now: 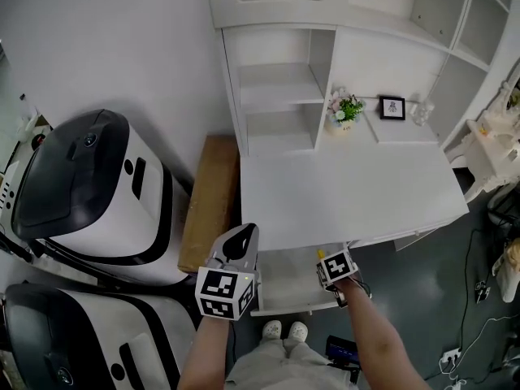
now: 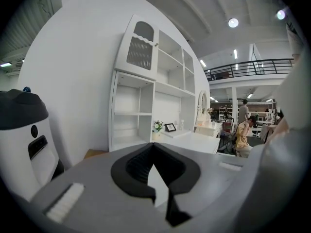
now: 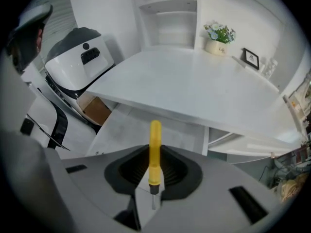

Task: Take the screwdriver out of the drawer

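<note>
- We saw the white desk (image 1: pixel 349 185) with its drawer (image 1: pixel 284 287) open under the front edge.
- Our left gripper (image 2: pixel 154 152) hung at the drawer's left, jaws pressed together on nothing.
- Our right gripper (image 3: pixel 154 154) pinched the screwdriver (image 3: pixel 155 135) above the drawer, its yellow handle poking past the tips.
</note>
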Demonstrator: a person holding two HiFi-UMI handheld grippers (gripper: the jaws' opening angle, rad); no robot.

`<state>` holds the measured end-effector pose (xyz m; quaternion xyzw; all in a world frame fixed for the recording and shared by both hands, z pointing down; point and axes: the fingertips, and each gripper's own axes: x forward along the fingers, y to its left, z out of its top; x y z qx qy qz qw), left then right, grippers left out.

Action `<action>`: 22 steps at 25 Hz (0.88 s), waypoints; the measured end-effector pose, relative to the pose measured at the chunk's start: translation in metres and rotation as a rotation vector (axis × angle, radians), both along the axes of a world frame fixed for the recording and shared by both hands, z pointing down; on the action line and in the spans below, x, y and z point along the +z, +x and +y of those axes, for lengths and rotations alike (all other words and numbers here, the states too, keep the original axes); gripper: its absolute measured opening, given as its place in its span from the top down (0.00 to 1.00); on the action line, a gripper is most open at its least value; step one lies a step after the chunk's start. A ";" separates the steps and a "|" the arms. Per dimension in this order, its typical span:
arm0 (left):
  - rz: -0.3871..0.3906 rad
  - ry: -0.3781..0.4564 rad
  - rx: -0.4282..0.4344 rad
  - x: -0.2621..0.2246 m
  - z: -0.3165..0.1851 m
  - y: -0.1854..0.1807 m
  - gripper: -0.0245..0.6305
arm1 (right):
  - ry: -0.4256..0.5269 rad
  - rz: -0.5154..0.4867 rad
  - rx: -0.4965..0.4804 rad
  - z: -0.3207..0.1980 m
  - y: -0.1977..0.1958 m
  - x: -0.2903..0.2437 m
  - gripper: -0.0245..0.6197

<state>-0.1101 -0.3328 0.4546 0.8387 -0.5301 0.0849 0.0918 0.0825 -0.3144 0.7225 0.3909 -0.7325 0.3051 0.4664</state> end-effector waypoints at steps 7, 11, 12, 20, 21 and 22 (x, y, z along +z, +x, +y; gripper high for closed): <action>0.027 0.019 -0.004 -0.008 -0.006 0.005 0.96 | 0.068 -0.029 0.018 -0.003 0.005 -0.035 0.84; 0.028 0.050 0.008 -0.021 -0.010 0.013 0.96 | 0.117 -0.047 0.024 -0.007 0.011 -0.058 0.84; 0.028 0.060 0.011 -0.025 -0.010 0.015 0.96 | 0.132 -0.049 0.023 -0.008 0.012 -0.064 0.84; 0.029 0.127 0.029 -0.054 -0.016 0.024 0.96 | 0.255 -0.088 0.032 -0.021 0.020 -0.119 0.84; 0.030 0.136 0.032 -0.058 -0.017 0.025 0.96 | 0.276 -0.093 0.029 -0.023 0.020 -0.128 0.84; 0.029 0.145 0.034 -0.062 -0.017 0.027 0.96 | 0.298 -0.099 0.024 -0.025 0.019 -0.138 0.84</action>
